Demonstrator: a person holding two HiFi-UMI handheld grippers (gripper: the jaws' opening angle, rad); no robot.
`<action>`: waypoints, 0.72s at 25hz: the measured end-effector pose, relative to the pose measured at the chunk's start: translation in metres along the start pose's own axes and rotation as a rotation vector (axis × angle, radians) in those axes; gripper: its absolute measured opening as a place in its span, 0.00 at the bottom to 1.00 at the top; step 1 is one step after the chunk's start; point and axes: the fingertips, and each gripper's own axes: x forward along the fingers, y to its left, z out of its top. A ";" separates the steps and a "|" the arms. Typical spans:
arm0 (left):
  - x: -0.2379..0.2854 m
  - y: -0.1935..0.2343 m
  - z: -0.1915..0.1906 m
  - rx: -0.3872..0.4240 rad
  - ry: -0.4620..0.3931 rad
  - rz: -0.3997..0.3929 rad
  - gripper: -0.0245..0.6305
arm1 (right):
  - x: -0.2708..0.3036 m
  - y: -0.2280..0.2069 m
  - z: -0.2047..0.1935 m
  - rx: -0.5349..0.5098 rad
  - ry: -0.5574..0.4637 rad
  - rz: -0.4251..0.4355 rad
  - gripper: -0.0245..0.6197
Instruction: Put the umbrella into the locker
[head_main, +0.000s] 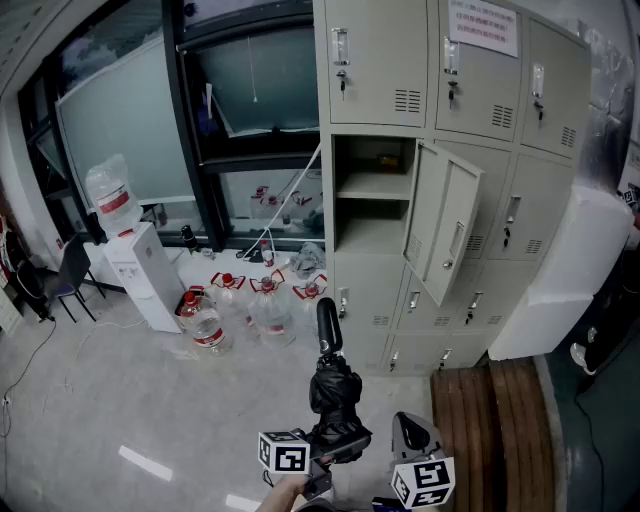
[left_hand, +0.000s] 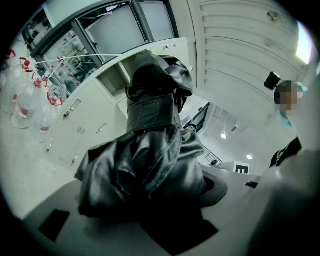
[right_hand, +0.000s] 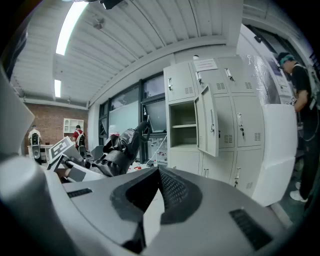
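Observation:
A folded black umbrella (head_main: 333, 385) stands upright, handle end up, with my left gripper (head_main: 335, 447) shut on its bunched fabric. In the left gripper view the umbrella (left_hand: 150, 150) fills the middle and hides the jaw tips. Ahead is a grey locker bank with one open compartment (head_main: 374, 195), its door (head_main: 446, 235) swung out to the right. My right gripper (head_main: 413, 438) hangs just right of the umbrella, shut and holding nothing. From the right gripper view the umbrella (right_hand: 122, 147) lies to the left and the open compartment (right_hand: 182, 120) is straight ahead.
Several water bottles (head_main: 255, 300) sit on the floor left of the lockers, beside a water dispenser (head_main: 140, 270). A white wrapped block (head_main: 560, 280) leans at the right, above a wooden platform (head_main: 490, 420). A person (right_hand: 300, 100) stands at far right.

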 end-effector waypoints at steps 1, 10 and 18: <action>-0.001 -0.004 -0.001 0.001 -0.003 -0.007 0.45 | -0.003 0.001 0.000 0.001 -0.002 -0.003 0.04; -0.002 -0.018 -0.013 0.007 0.016 -0.007 0.45 | -0.020 0.004 -0.002 0.002 -0.009 -0.007 0.04; 0.010 -0.006 -0.001 -0.002 0.017 -0.008 0.45 | -0.007 -0.013 0.000 0.038 -0.026 -0.018 0.04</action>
